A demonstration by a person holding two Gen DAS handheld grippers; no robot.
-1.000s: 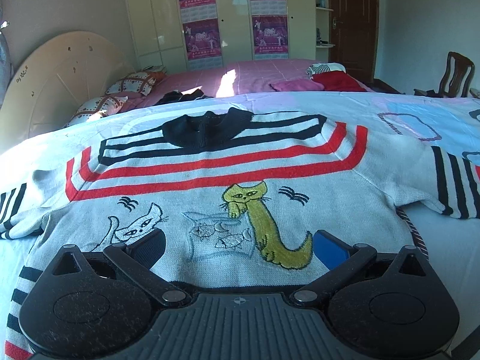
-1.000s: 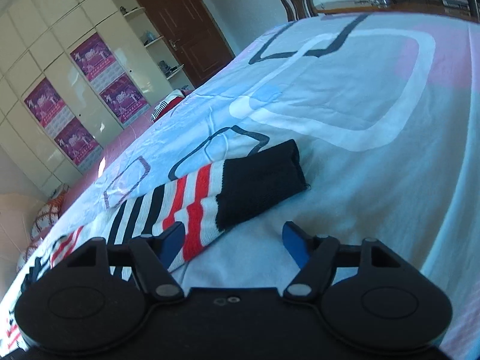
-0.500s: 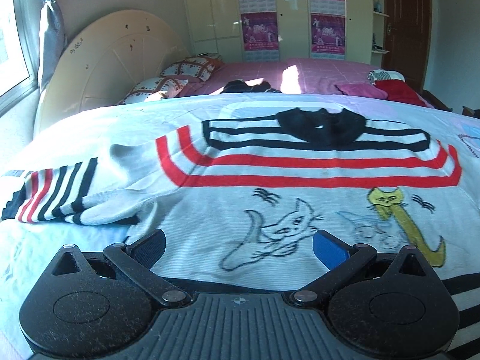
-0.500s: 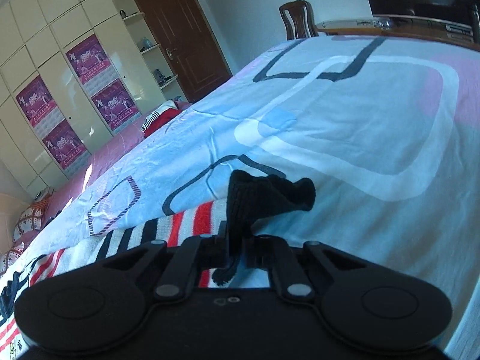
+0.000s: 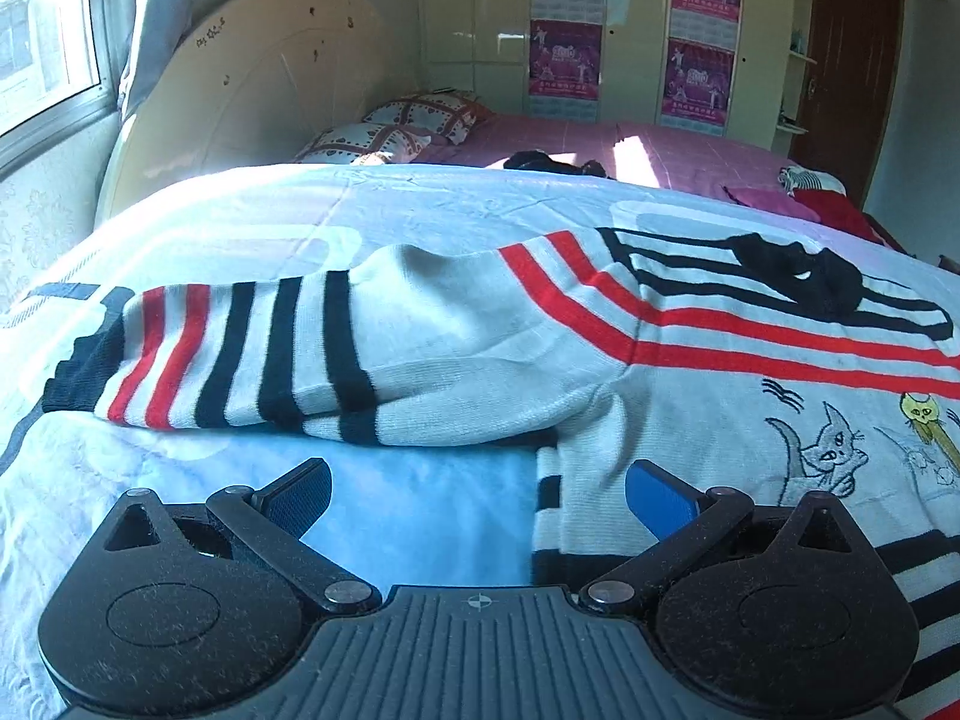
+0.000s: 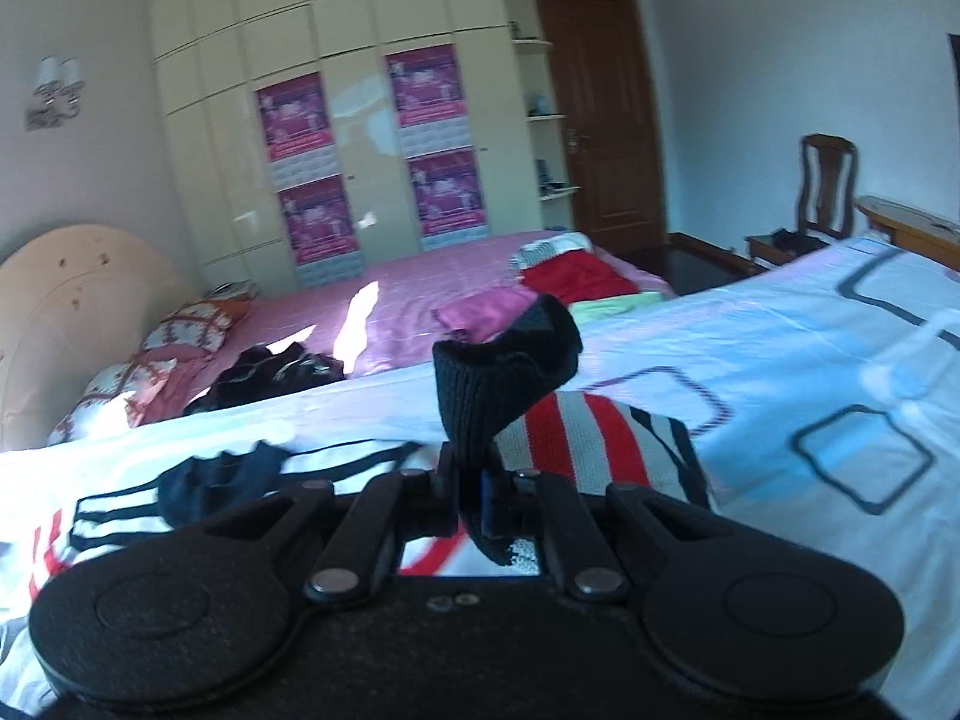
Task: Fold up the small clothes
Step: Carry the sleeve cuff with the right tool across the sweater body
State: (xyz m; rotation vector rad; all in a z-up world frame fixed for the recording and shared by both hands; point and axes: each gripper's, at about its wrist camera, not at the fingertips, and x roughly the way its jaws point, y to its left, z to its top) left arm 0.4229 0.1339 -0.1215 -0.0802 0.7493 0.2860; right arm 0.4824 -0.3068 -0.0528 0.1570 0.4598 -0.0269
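My right tongs are clenched on the black cuff of one sleeve of the sweater. The cuff stands up out of the jaws, and the striped sleeve hangs from it above the sheet. Only the right view shows this grasp.

My left tongs are released, the jaws stand wide apart and hold nothing. They hover low over the sheet near the hem of the sweater; the blue pad on one finger is over the knit edge, but I cannot tell if it touches.

The left view shows what the right one does not: the other sleeve lies flat on the sheet, pointing away from the body, with its own black cuff at the far end. It shows also the cats on the chest. I count two clearly, a grey cat and a yellow cat; the yellow one is cut by the frame edge.

The black collar shows in both views. The sweater lies spread with its front up on the near bed.

The right view shows the second bed with a pink cover, four posters on the wardrobe, one door and one chair. The pillows are two in the left view.
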